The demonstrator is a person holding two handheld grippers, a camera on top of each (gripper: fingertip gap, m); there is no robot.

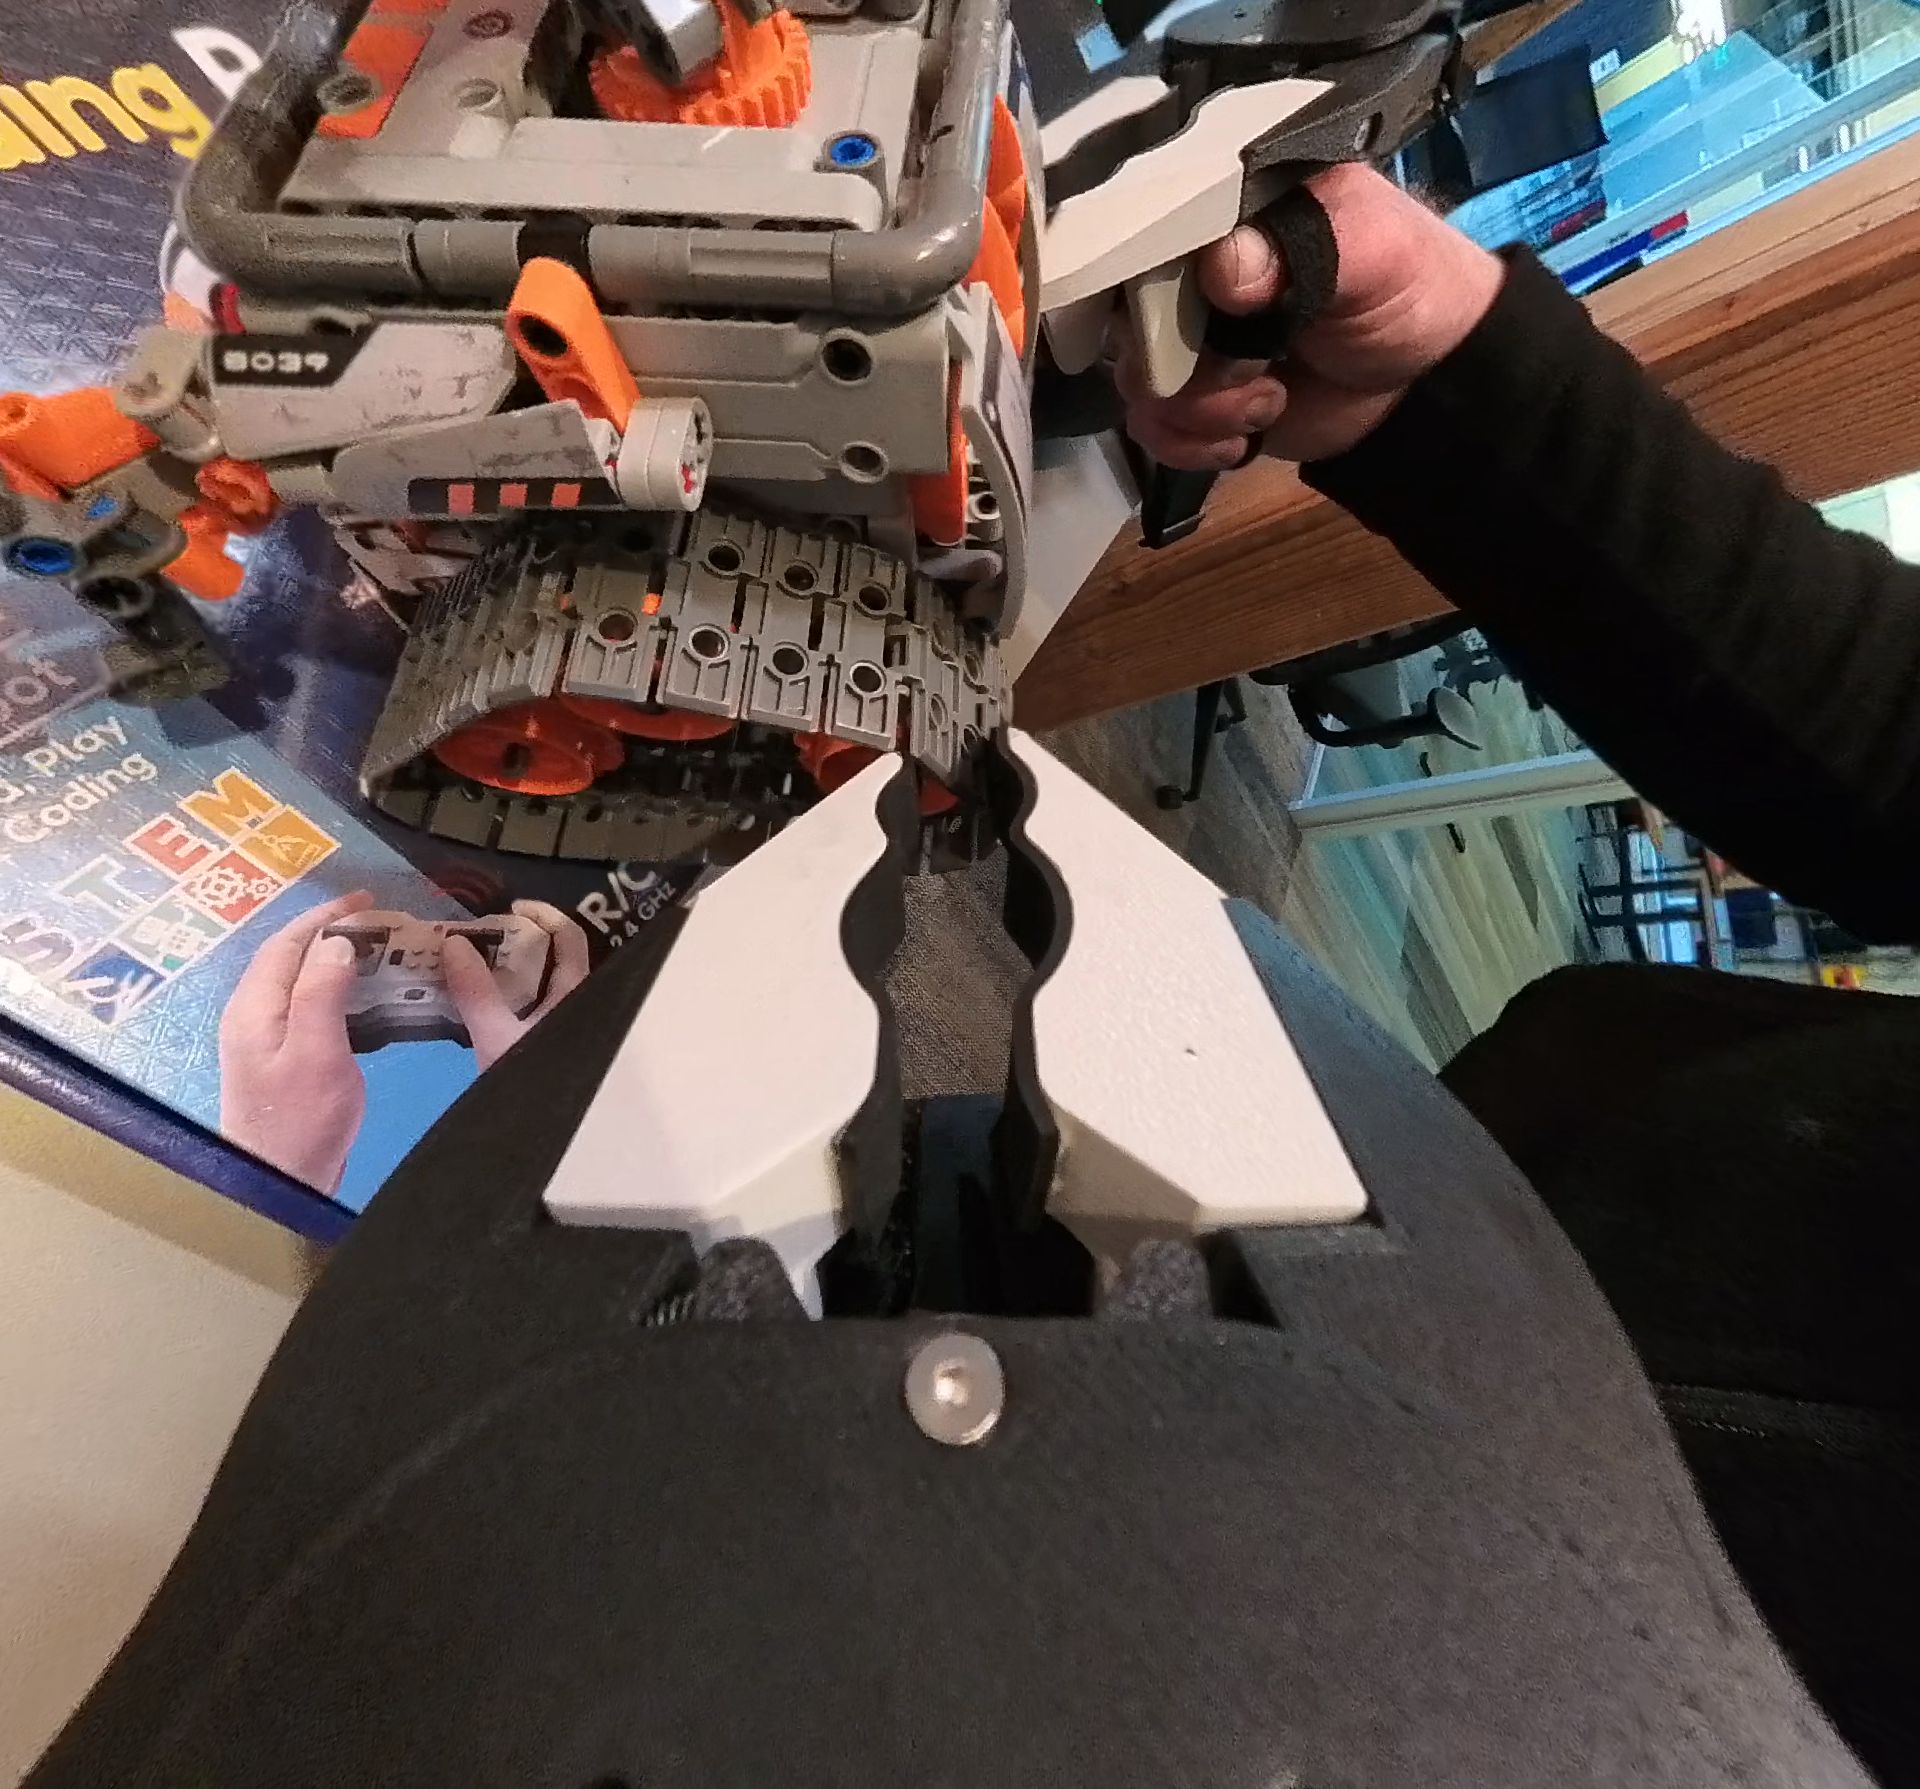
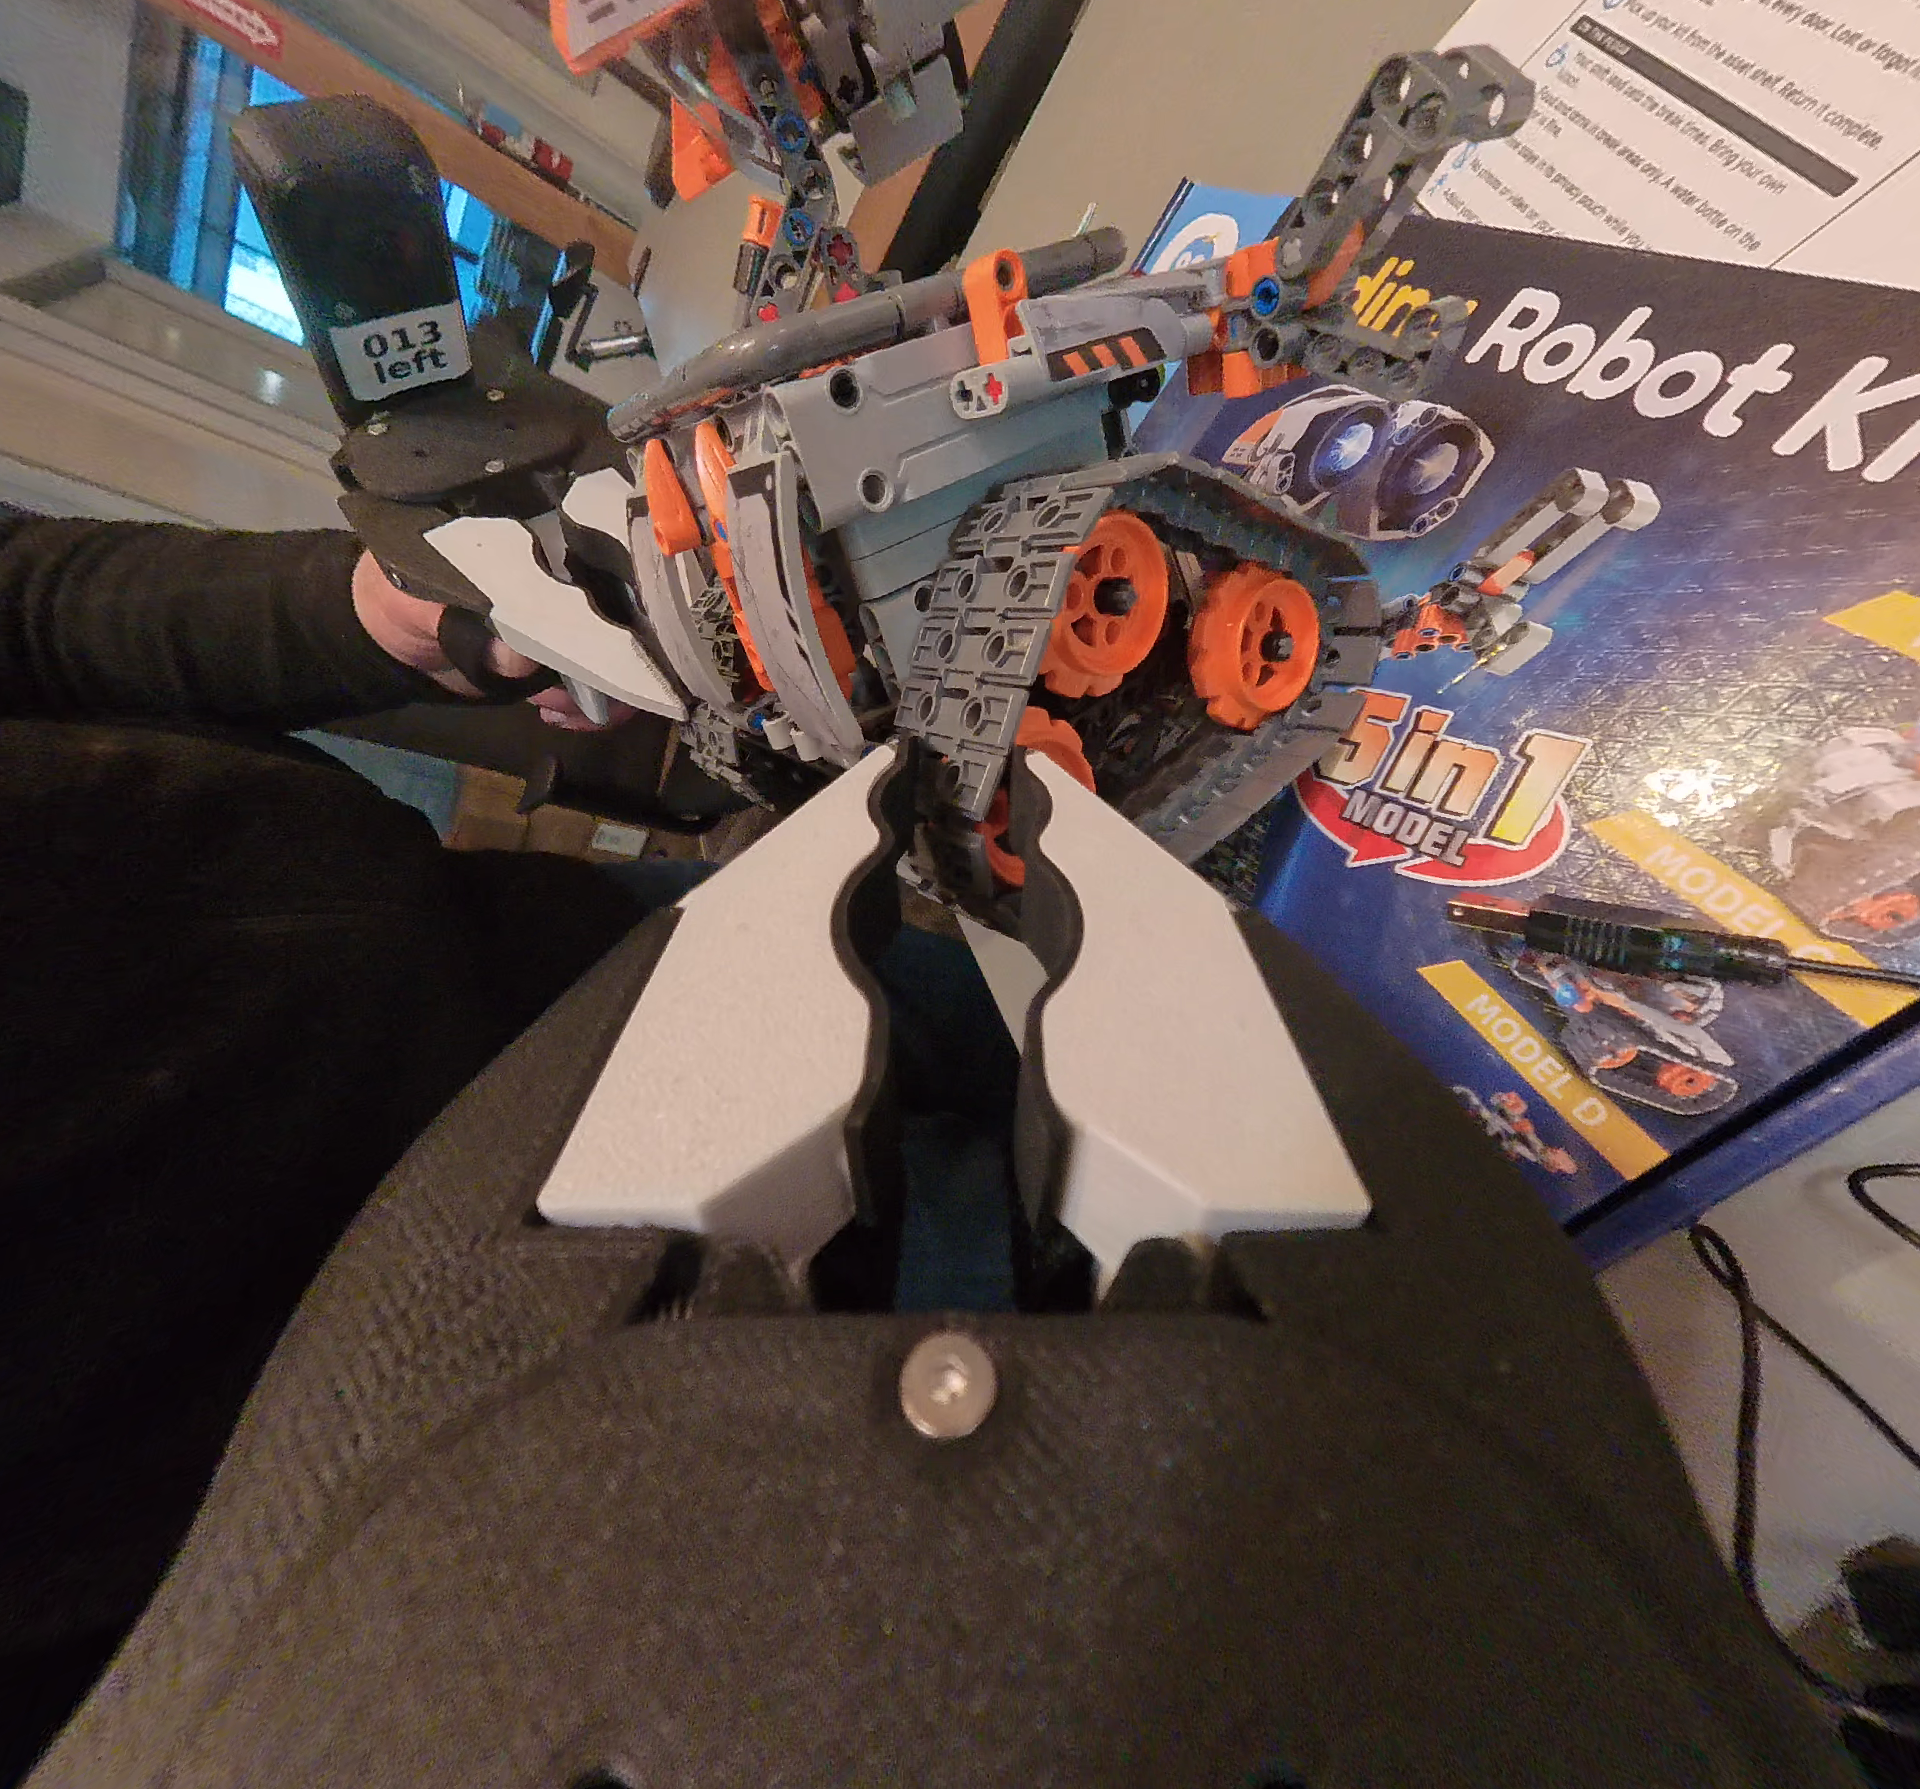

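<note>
Tracked toy robot, grey and orange, held tilted above a blue kit box. Left tongs narrowed on the grey track; right tongs narrowed on the other track. Judgement: keep both grips even, avoid twisting links apart. Robot sits just ahead of both fingertips, between them. A cable plug lies on the box.

We see print on the blue box, white sheet, toy robot, and tags on left gripper and right gripper.
</note>
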